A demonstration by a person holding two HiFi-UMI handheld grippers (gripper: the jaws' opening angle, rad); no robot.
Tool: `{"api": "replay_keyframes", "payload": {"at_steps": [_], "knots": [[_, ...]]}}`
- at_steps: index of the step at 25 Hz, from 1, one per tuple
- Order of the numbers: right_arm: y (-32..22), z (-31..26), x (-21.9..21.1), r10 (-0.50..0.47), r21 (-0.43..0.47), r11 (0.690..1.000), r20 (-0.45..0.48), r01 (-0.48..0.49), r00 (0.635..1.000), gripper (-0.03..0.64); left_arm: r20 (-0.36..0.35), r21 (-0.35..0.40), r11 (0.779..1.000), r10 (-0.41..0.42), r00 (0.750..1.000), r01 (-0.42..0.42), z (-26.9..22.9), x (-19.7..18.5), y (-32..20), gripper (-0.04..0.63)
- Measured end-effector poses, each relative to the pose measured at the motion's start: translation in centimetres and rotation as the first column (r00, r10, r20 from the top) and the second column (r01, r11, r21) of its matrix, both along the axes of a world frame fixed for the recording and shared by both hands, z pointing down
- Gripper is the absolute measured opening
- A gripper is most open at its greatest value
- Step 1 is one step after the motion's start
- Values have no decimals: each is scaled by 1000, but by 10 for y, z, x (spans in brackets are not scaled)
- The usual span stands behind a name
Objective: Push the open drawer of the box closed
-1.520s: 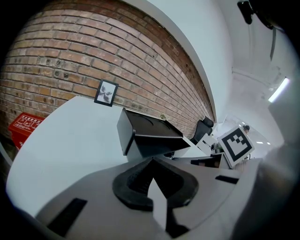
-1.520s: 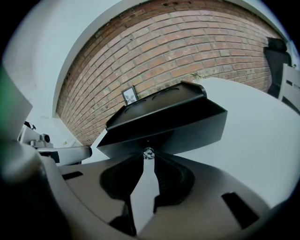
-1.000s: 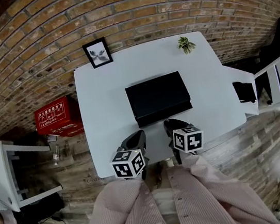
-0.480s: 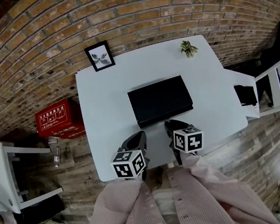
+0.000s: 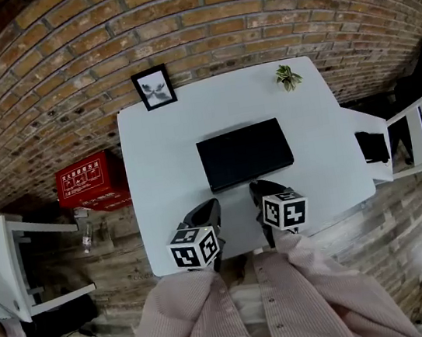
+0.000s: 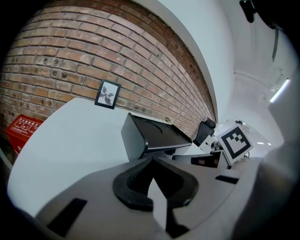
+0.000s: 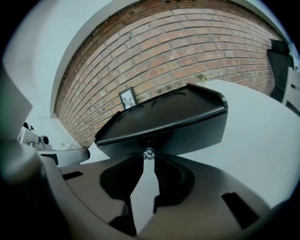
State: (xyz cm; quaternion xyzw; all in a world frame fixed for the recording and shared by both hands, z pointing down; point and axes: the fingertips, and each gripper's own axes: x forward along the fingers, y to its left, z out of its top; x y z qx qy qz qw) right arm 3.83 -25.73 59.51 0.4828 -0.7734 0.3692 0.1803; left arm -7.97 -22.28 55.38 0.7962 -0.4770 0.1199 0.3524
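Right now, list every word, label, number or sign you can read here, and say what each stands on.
No text can be quoted as it reads.
Red box on the floor: rows of white characters, too small to read.
Left gripper and right gripper: their cubes carry black-and-white square markers, no letters or digits.
Framed picture: a plant image, no writing.
Black box: no label visible.

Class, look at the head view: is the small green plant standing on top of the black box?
No: the plant stands on the white table near its far right corner, apart from the black box.
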Motion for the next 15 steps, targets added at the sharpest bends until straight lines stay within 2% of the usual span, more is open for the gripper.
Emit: {"api": "replay_keyframes", "payload": {"at_steps": [15], "knots": [[-3,1,-1,-11,7,1000,-4,11,1000,77,3,-14,1000,4,1000,-4,4,-1,-3,-5]]}}
